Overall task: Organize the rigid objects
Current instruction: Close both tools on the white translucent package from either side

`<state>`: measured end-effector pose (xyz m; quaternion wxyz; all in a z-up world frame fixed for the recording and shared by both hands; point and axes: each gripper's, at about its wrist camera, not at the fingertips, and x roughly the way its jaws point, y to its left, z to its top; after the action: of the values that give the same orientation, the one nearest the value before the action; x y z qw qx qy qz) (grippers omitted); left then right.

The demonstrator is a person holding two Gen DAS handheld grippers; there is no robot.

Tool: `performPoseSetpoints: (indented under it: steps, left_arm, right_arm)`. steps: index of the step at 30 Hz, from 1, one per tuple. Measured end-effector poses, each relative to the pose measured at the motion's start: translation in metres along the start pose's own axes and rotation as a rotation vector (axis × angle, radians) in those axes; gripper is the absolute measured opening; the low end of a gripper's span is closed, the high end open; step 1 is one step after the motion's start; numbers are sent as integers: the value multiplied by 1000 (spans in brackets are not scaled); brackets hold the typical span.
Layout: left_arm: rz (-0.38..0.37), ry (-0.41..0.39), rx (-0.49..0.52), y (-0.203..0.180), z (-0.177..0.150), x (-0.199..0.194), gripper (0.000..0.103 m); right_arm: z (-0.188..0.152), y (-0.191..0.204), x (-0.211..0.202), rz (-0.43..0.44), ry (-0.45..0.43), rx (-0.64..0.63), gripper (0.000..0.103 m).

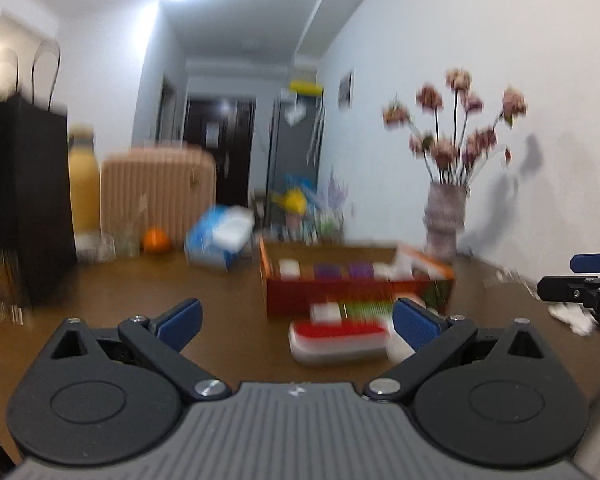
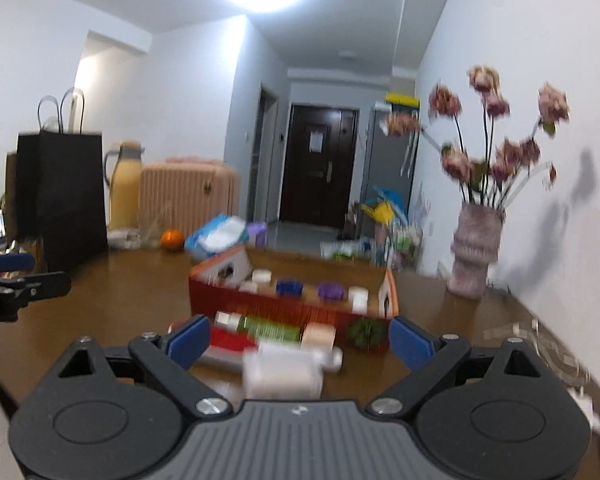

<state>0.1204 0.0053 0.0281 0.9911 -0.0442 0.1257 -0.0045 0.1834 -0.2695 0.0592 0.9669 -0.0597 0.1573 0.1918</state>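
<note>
A red cardboard box [image 1: 340,292] [image 2: 284,306] stands open on the brown table and holds several small jars with white, blue and purple lids [image 2: 328,291]. In front of it lie a red-and-white container [image 1: 336,340] [image 2: 230,342], a green bottle [image 1: 366,307] [image 2: 268,327] and a white bottle [image 2: 284,370]. My left gripper [image 1: 296,322] is open and empty, just short of the red-and-white container. My right gripper [image 2: 300,340] is open and empty, with the white bottle low between its fingers. Both views are blurred.
A vase of pink flowers [image 2: 476,256] stands at the right by the wall. A black paper bag [image 2: 60,196], a yellow flask [image 2: 126,188], a pink suitcase [image 2: 188,200], an orange [image 2: 171,239] and a blue tissue pack [image 2: 218,238] line the table's far left.
</note>
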Motion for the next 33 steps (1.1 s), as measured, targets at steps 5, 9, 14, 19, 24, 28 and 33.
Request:
performPoseSetpoints:
  steps: [5, 9, 14, 19, 24, 28, 33]
  left_arm:
    - [-61, 146, 31, -7, -15, 16, 103]
    - [-102, 189, 23, -15, -10, 43, 103]
    - [-212, 300, -79, -28, -4, 98, 86]
    - [-277, 408, -204, -42, 0, 161, 62]
    - [-324, 464, -283, -53, 0, 206, 50]
    - [-376, 512, -367, -51, -10, 227, 48]
    - [-381, 511, -425, -40, -11, 228, 38]
  right_arm:
    - [-26, 3, 15, 50, 133, 41, 96]
    - [-27, -12, 46, 45, 192, 94, 93]
    - [-24, -39, 94, 88, 241, 179, 81]
    - [-17, -61, 148, 113, 285, 243, 63]
    - [-16, -77, 190, 170, 313, 326, 47]
    - [-23, -85, 204, 289, 314, 410, 33]
    - [-30, -90, 203, 319, 308, 480, 31]
